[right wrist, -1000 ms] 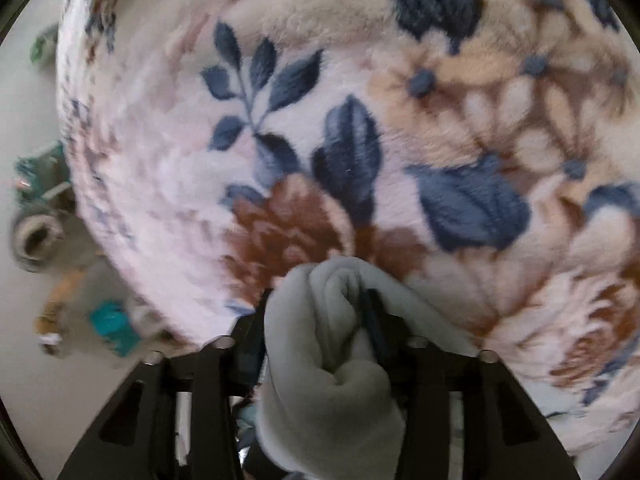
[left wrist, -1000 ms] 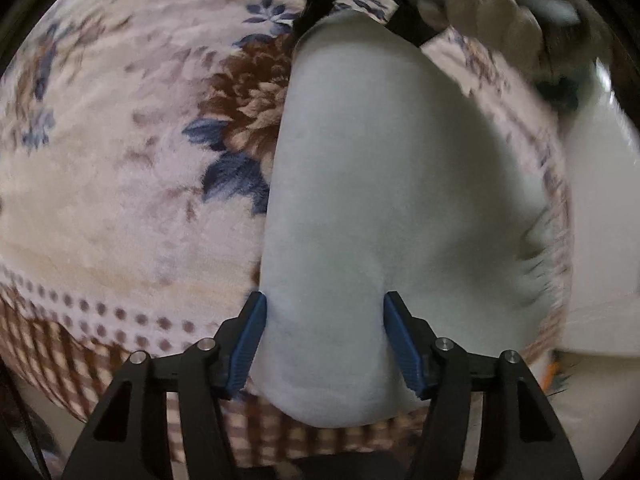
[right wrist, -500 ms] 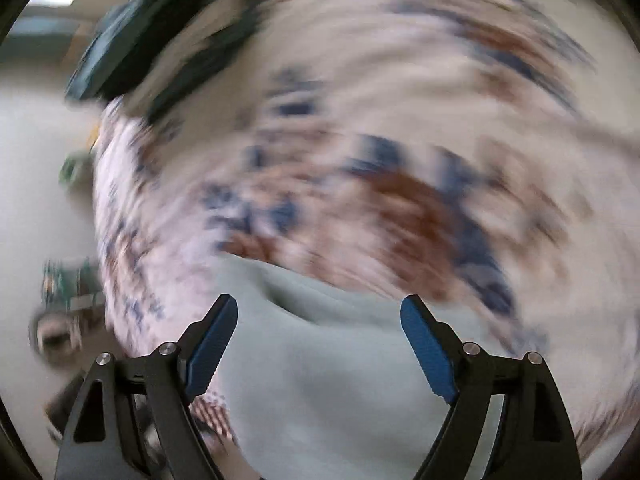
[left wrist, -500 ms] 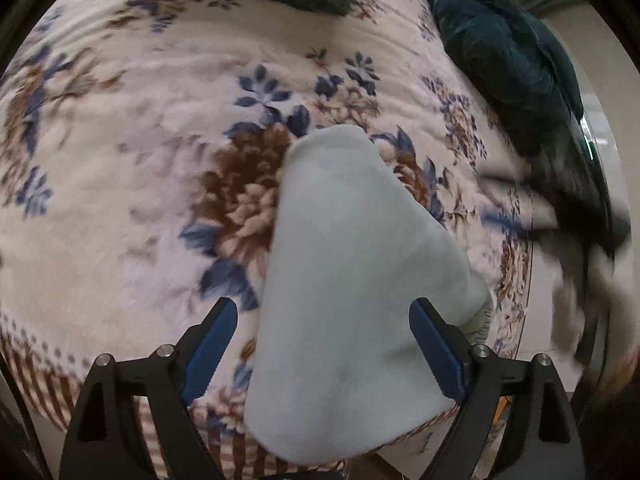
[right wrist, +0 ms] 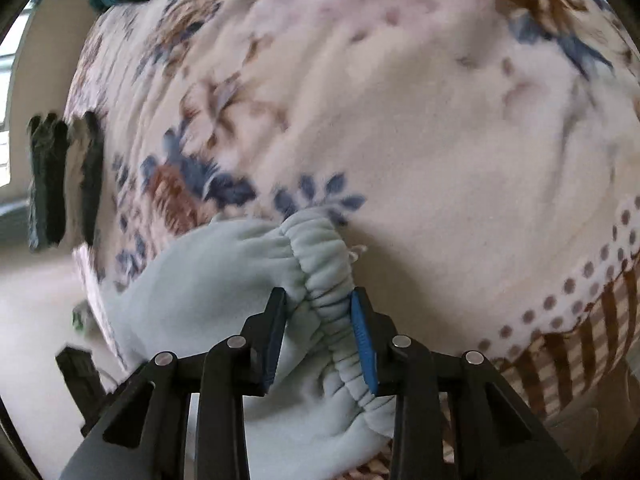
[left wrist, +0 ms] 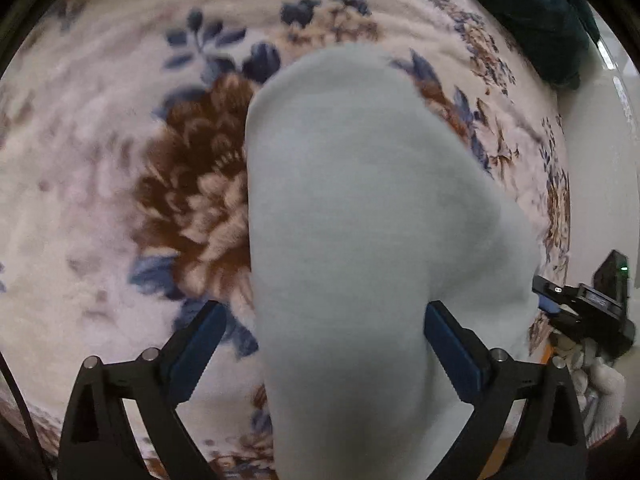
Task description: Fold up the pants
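Pale blue-grey fleece pants [left wrist: 360,248] lie folded into a long narrow bundle on a plush blanket [left wrist: 100,184] printed with brown and navy flowers on cream. In the left wrist view the bundle runs from the bottom of the picture up toward the middle of the blanket, over the edge of a large brown bloom. The left gripper [left wrist: 324,356] points steeply down over the near end of the pants with its jaws spreading wide; the cloth passes between them, the right pad lies against its edge, the left pad stands clear over the blanket, and neither squeezes it. At the right edge of that view the right gripper's dark body shows beside the bundle, with a white-gloved hand [left wrist: 600,380] below it. In the right wrist view the right gripper [right wrist: 320,320] is closing around the gathered elastic waistband [right wrist: 324,272], which rises between the blue pads; whether the pads already press the cloth cannot be told, since both sit right at its folds. A white drawstring end [right wrist: 358,252] pokes out just beside the waistband. A dark teal garment [left wrist: 532,20] lies at the far corner of the blanket, well apart from the pants. The blanket's near border shows brown dots and stripes [right wrist: 592,320].
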Demonstrator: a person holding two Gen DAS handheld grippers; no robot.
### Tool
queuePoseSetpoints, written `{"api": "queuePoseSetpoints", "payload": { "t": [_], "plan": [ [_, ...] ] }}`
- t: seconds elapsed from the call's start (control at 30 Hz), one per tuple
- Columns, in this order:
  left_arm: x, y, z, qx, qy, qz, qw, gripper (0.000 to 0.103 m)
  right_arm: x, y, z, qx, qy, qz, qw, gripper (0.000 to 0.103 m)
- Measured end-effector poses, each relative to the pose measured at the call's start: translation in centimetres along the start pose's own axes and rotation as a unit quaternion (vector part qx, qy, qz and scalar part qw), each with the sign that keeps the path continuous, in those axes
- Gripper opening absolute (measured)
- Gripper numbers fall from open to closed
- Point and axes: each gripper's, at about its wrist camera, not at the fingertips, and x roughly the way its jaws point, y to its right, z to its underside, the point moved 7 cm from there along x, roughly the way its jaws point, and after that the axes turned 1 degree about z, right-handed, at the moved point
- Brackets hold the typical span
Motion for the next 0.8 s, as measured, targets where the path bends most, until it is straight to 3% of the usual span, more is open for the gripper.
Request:
{"api": "queuePoseSetpoints", "payload": {
  "t": [0.07, 0.1, 0.13, 0.23, 0.3, 0.37, 0.43, 0.53, 0.57, 0.6, 0.67, 0.7, 0.73, 0.8],
  "plan": [
    [-2.3, 1.2, -0.2, 0.020, 0.021, -0.003, 0.9996, 0.100, -1.7, -0.1, 1.3, -0.007, 0.008, -0.004, 1.000, 0.056],
    [-3.5, 2.1, -0.4, 0.031, 0.032, -0.004, 0.9990, 0.100, -2.7, 0.2, 2.1, 0.005, 0.013, -0.012, 1.000, 0.077],
    [-4.7, 3.5, -0.9, 0.049, 0.043, -0.007, 0.9978, 0.100, -3.7, 0.7, 3.2, 0.032, 0.025, -0.025, 0.999, 0.083],
    [-5.5, 8.2, -3.0, 0.132, 0.049, -0.023, 0.9898, 0.100, -4.1, 2.1, 7.1, 0.117, 0.030, -0.069, 0.990, 0.083],
    [-3.1, 11.9, -4.9, 0.221, 0.019, -0.048, 0.9739, 0.100, -2.2, 2.5, 9.5, 0.163, 0.021, -0.106, 0.981, 0.083],
    [-0.2, 14.1, -5.9, 0.274, -0.028, -0.058, 0.9595, 0.099, -0.3, 2.6, 10.8, 0.198, 0.013, -0.131, 0.971, 0.083],
    [2.7, 16.2, -6.3, 0.315, -0.081, -0.057, 0.9439, 0.099, 1.6, 2.3, 11.7, 0.227, 0.010, -0.166, 0.959, 0.079],
    [5.2, 18.9, -6.2, 0.376, -0.123, -0.067, 0.9161, 0.099, 2.7, 1.8, 12.1, 0.220, 0.024, -0.153, 0.963, 0.077],
    [6.0, 19.6, -5.8, 0.401, -0.137, -0.083, 0.9019, 0.099, 2.9, 1.9, 12.2, 0.219, 0.029, -0.147, 0.964, 0.074],
    [6.8, 20.1, -5.1, 0.427, -0.148, -0.091, 0.8877, 0.099, 3.1, 1.8, 12.3, 0.219, 0.030, -0.144, 0.965, 0.069],
    [8.1, 20.7, -4.3, 0.457, -0.159, -0.104, 0.8690, 0.098, 3.4, 2.2, 12.5, 0.213, 0.028, -0.131, 0.968, 0.057],
    [8.7, 20.7, -3.9, 0.468, -0.163, -0.111, 0.8613, 0.090, 3.5, 2.5, 12.6, 0.211, 0.026, -0.118, 0.970, 0.046],
    [8.9, 20.7, -3.5, 0.476, -0.165, -0.108, 0.8573, 0.073, 3.7, 2.9, 12.8, 0.208, 0.024, -0.114, 0.971, 0.043],
    [9.2, 21.2, -2.9, 0.485, -0.165, -0.098, 0.8534, 0.052, 3.6, 3.4, 13.1, 0.205, 0.029, -0.099, 0.973, 0.031]
  ]
}}
